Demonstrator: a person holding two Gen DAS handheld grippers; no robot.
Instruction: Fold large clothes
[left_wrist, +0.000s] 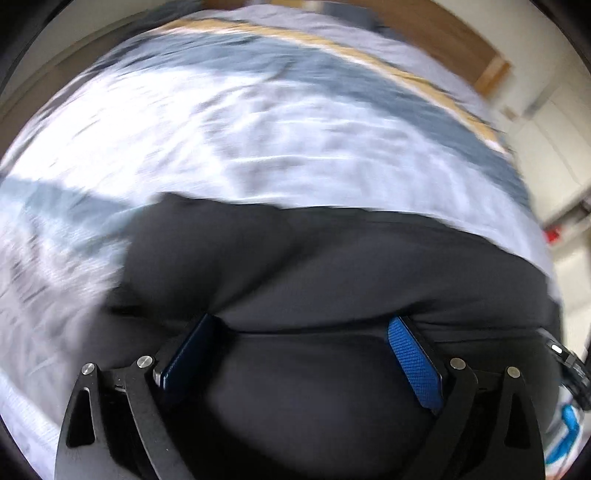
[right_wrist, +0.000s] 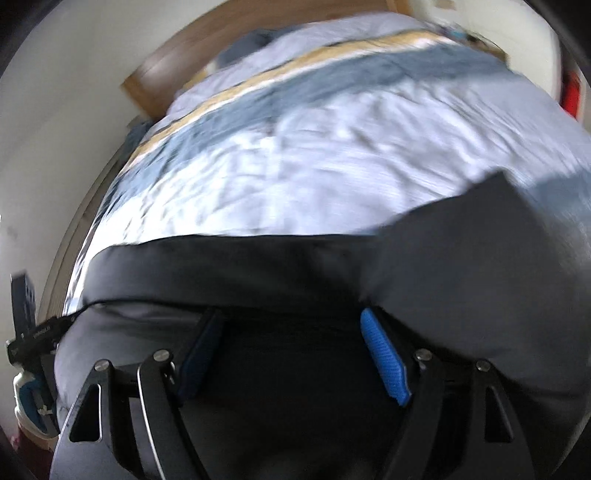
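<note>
A large black garment (left_wrist: 332, 258) lies spread on a bed, across the lower half of both wrist views, and shows in the right wrist view as the same dark cloth (right_wrist: 258, 266). My left gripper (left_wrist: 303, 325) points down at it, open, with its blue pads (left_wrist: 413, 365) wide apart and black fabric lying in the gap without being pinched. My right gripper (right_wrist: 291, 317) hangs over the same cloth, open as well, its pads (right_wrist: 384, 358) clear of a raised fold running past the fingertips. Both pictures are blurred by motion.
The bed cover (left_wrist: 258, 129) is pale with grey-blue and yellow stripes and is crumpled (right_wrist: 314, 147). A wooden headboard (left_wrist: 443, 33) stands at the far end (right_wrist: 177, 55). Something red (left_wrist: 552, 236) sits beside the bed. Part of the other hand-held tool (right_wrist: 33, 332) shows at the left edge.
</note>
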